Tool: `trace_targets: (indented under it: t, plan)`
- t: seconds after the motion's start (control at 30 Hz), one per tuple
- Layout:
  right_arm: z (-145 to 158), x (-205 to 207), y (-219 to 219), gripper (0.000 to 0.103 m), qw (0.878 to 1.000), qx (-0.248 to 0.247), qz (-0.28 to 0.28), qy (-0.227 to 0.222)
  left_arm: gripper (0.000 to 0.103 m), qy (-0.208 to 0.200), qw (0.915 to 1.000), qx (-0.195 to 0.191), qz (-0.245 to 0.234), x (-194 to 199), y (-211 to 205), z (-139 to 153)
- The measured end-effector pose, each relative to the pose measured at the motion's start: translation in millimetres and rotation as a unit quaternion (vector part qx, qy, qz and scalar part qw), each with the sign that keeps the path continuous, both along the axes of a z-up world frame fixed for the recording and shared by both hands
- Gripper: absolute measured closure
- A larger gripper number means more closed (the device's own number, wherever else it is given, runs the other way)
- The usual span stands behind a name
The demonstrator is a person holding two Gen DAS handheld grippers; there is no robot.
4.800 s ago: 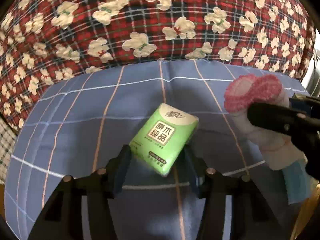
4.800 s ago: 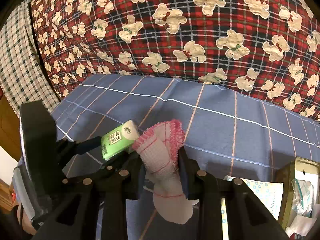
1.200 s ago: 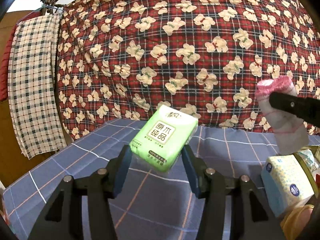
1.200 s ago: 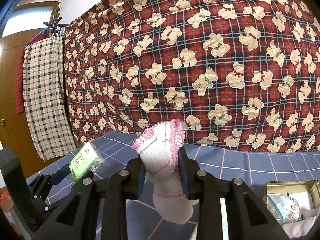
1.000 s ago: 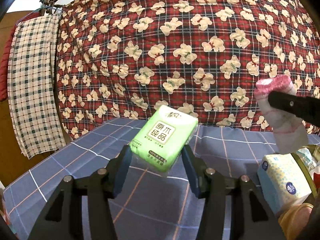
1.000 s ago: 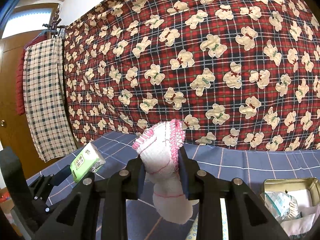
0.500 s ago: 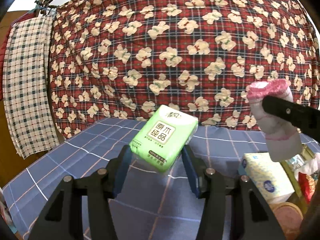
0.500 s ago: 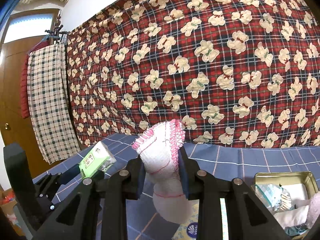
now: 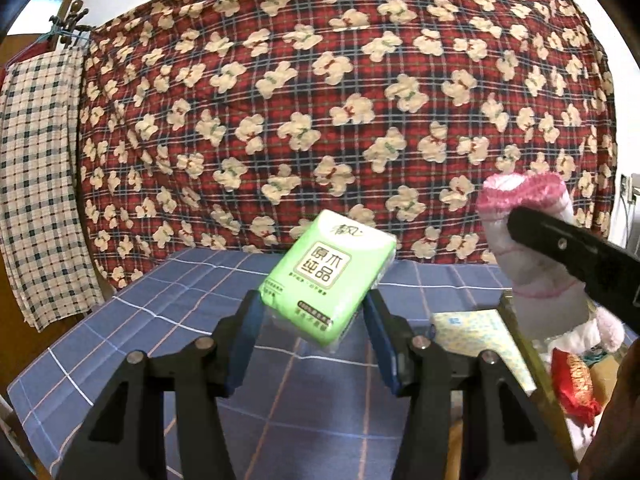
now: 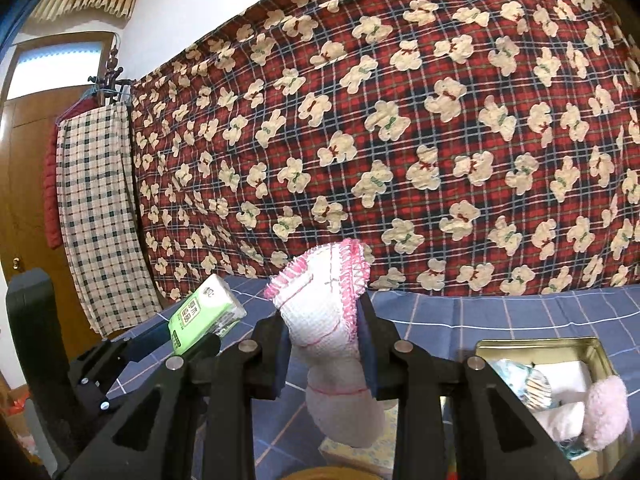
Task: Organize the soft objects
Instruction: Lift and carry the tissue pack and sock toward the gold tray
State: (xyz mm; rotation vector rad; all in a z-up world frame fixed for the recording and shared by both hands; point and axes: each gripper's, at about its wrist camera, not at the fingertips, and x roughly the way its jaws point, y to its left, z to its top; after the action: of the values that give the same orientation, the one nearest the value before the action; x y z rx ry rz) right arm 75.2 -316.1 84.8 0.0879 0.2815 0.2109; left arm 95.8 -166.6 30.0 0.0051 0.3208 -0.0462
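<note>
My left gripper (image 9: 314, 312) is shut on a green tissue pack (image 9: 326, 274) and holds it tilted, well above the blue checked cloth (image 9: 180, 292). The pack also shows at the left of the right wrist view (image 10: 204, 314). My right gripper (image 10: 322, 330) is shut on a white sock with a pink cuff (image 10: 328, 300), held up in the air; the sock hangs down between the fingers. The sock also shows in the left wrist view (image 9: 528, 236), right of the pack.
A gold metal tin (image 10: 600, 356) at lower right holds a pink fluffy item (image 10: 604, 410) and small packets. A yellow-patterned tissue pack (image 9: 472, 330) lies beside the tin. A red bear-print quilt (image 9: 320, 100) hangs behind; a checked cloth (image 9: 36, 184) hangs at left.
Both grippers have risen and tilted up from the cloth with their loads. The views have panned right, so the tin and yellow tissue pack show more fully.
</note>
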Motion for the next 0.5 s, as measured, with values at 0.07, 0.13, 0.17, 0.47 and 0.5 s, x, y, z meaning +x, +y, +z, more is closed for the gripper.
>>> trace_targets:
  t: [0.07,0.13,0.17,0.47,0.5]
  plan:
    - [2,-6,-7,0.071,1.000,0.000,-0.005,-0.003,0.051,-0.003,1.0000,0.003,-0.007,-4,-8,3]
    - [4,-11,-15,0.071,1.000,-0.001,-0.011,-0.004,0.051,-0.005,0.9999,0.003,-0.015,-6,-14,7]
    - [6,-13,-19,0.071,1.000,-0.001,-0.014,-0.006,0.052,-0.004,0.9998,0.003,-0.021,-7,-19,8]
    - [14,-36,-59,0.071,0.999,-0.004,-0.048,-0.013,0.052,0.006,0.9974,0.012,-0.070,-16,-61,19]
    - [15,-39,-66,0.071,0.998,-0.004,-0.054,-0.013,0.052,0.007,0.9969,0.012,-0.077,-17,-66,20]
